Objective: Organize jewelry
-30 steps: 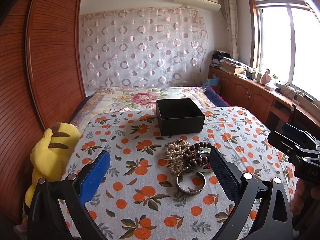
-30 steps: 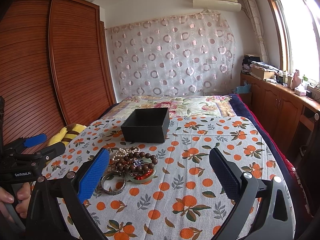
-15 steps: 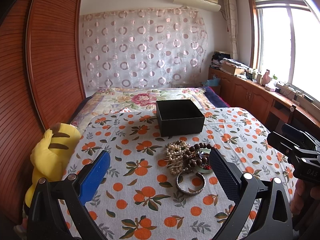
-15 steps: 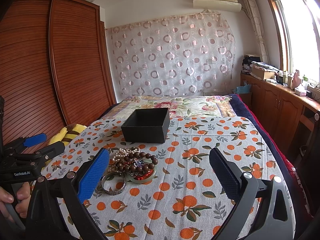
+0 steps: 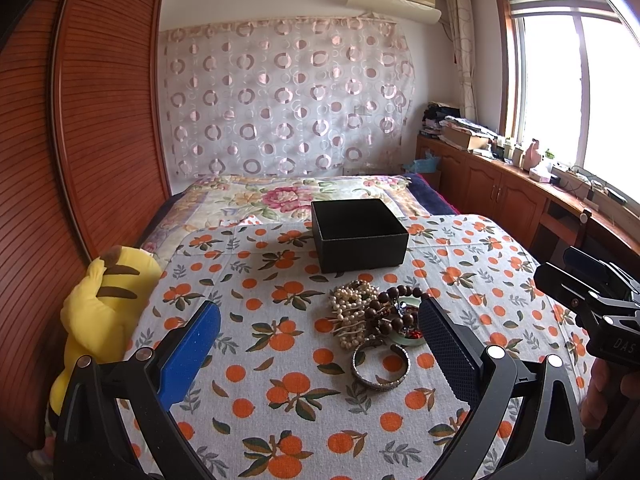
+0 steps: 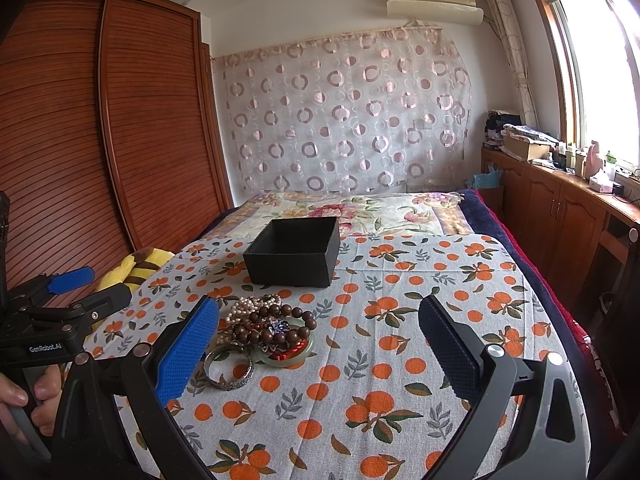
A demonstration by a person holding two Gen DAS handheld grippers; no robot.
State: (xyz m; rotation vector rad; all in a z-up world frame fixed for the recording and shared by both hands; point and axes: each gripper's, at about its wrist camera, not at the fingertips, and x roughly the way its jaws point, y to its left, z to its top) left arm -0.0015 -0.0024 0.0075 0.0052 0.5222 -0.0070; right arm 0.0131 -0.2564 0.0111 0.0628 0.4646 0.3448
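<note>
Black and lidless, the box [image 5: 359, 234] sits straight ahead of the left claw [image 5: 318, 334], likely to take the jewelry pile [image 5: 376, 320] heaped between box and claw. Both claws, the right claw [image 6: 318, 334] too, gape apart, holding nothing.

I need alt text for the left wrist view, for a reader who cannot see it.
The open left gripper hovers over a jewelry pile on an orange-print cloth, a silver bangle nearest. Behind the pile stands an open black box; the right gripper shows at the right edge.
</note>
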